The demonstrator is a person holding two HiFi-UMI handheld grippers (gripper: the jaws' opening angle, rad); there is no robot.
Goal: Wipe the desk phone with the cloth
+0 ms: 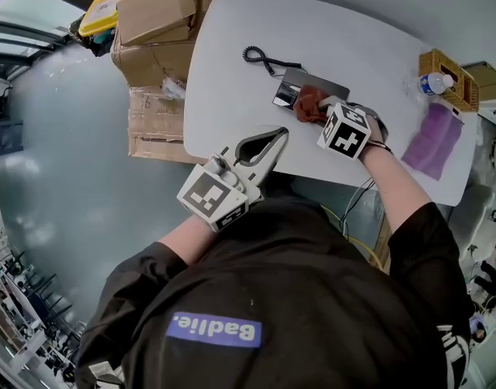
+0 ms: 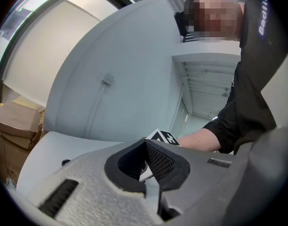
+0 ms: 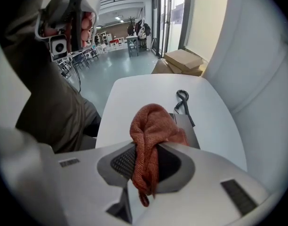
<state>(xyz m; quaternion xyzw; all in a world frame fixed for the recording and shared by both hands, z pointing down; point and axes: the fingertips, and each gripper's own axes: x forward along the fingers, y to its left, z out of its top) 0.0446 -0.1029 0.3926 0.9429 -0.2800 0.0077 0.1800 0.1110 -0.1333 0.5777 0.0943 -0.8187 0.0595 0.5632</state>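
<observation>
A dark grey desk phone [image 1: 311, 83] lies on the white table [image 1: 232, 79], its coiled cord [image 1: 256, 55] running off to the far left. My right gripper [image 1: 319, 110] is shut on a rust-red cloth [image 1: 310, 104], which rests bunched on the phone's near end. In the right gripper view the cloth [image 3: 151, 126] hangs between the closed jaws of the right gripper [image 3: 148, 147], with the phone [image 3: 187, 128] and the cord [image 3: 182, 99] just beyond. My left gripper [image 1: 280, 133] is shut on nothing over the table's near edge, left of the phone. In its own view the left gripper [image 2: 146, 144] points toward the right gripper's marker cube.
Cardboard boxes [image 1: 155, 23] are stacked off the table's far left edge, with a yellow item [image 1: 110, 2] behind them. A wicker basket [image 1: 451, 75] holding a water bottle [image 1: 433, 83] stands at the right end, and a purple cloth [image 1: 433, 140] lies near it.
</observation>
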